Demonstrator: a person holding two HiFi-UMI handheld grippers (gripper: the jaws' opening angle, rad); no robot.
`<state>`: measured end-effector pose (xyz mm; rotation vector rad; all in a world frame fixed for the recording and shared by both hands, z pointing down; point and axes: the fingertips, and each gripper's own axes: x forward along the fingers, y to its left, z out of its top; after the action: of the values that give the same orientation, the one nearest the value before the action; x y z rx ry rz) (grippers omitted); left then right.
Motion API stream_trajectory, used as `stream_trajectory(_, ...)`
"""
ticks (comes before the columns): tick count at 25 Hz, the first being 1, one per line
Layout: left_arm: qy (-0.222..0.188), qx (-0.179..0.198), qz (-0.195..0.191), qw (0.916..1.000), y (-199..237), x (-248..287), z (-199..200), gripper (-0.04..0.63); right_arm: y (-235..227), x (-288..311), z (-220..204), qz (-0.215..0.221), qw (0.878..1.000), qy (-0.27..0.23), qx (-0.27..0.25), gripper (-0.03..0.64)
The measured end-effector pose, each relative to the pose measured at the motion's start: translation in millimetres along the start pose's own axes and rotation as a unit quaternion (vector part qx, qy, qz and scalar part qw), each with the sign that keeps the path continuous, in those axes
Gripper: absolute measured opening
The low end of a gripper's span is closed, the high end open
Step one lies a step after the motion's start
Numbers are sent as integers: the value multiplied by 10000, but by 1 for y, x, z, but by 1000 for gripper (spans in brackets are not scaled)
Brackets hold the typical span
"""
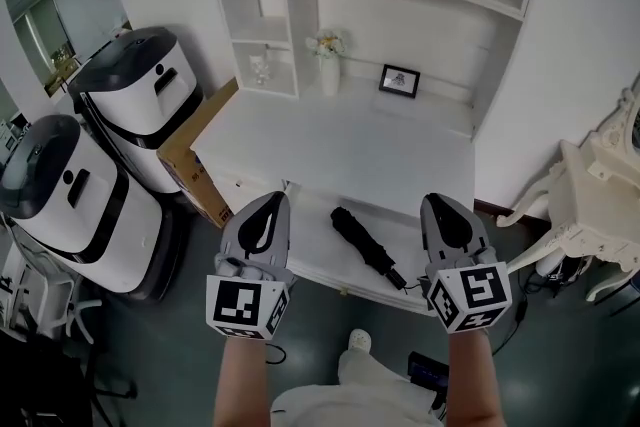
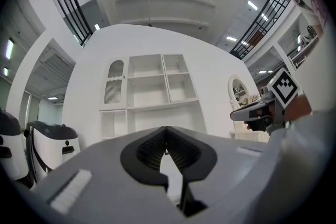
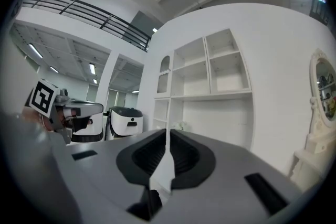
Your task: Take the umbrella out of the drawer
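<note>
The folded black umbrella (image 1: 363,242) lies slantwise in the open drawer (image 1: 313,240) below the desk (image 1: 340,140) top, touched by nothing. Only the head view shows it, and its handle end is too small to make out. The left tool (image 1: 270,207) hovers just left of the umbrella and the right tool (image 1: 436,209) just right of it. Both are closed and empty, and they cover parts of the drawer's front. Beyond the umbrella stand a vase (image 1: 329,70) and a frame (image 1: 399,80); well left of it is a box (image 1: 190,155).

No legible text, label or number anywhere.
</note>
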<state>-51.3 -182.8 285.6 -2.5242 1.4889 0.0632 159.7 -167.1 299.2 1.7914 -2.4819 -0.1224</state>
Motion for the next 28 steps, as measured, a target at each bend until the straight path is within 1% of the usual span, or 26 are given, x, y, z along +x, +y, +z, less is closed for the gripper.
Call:
stream_trajectory(2, 20, -11, 45, 10000, 3, 20, -3, 11, -13, 19, -3, 104, 9999, 74, 98, 11)
stream_trajectory(3, 27, -19, 83, 10000, 4, 28, -4, 11, -18, 28, -5, 186, 9996, 111, 155, 51)
stream_trajectory(4, 35, -28, 123, 9999, 5, 37, -5, 11, -23, 38, -6, 278, 9993, 132, 210, 161)
stream_trajectory(6, 57, -44, 182, 9998, 7, 52, -9, 11, -31, 54, -8, 416, 9987, 114, 261, 265)
stream_trajectory(7, 70, -52, 206, 9998, 8, 59, -12, 11, -35, 61, -9, 455, 9986, 105, 245, 295)
stream_trajectory(8, 82, -57, 226, 9997, 9, 65, -14, 11, -38, 68, -11, 489, 9985, 124, 209, 308)
stream_trajectory(11, 106, -36, 244, 9996, 10, 83, -18, 11, -47, 84, -19, 562, 9980, 247, 119, 310)
stream_trajectory(18, 324, -67, 310, 9990, 16, 107, -38, 11, -60, 111, -41, 693, 9961, 457, 284, 310)
stream_trajectory(24, 635, -200, 373, 9971, 21, 113, -66, 11, -54, 126, -71, 834, 9925, 774, 449, 310)
stream_trajectory(28, 862, -346, 330, 9951, 25, 114, -89, 11, -44, 133, -95, 906, 9887, 1091, 491, 310)
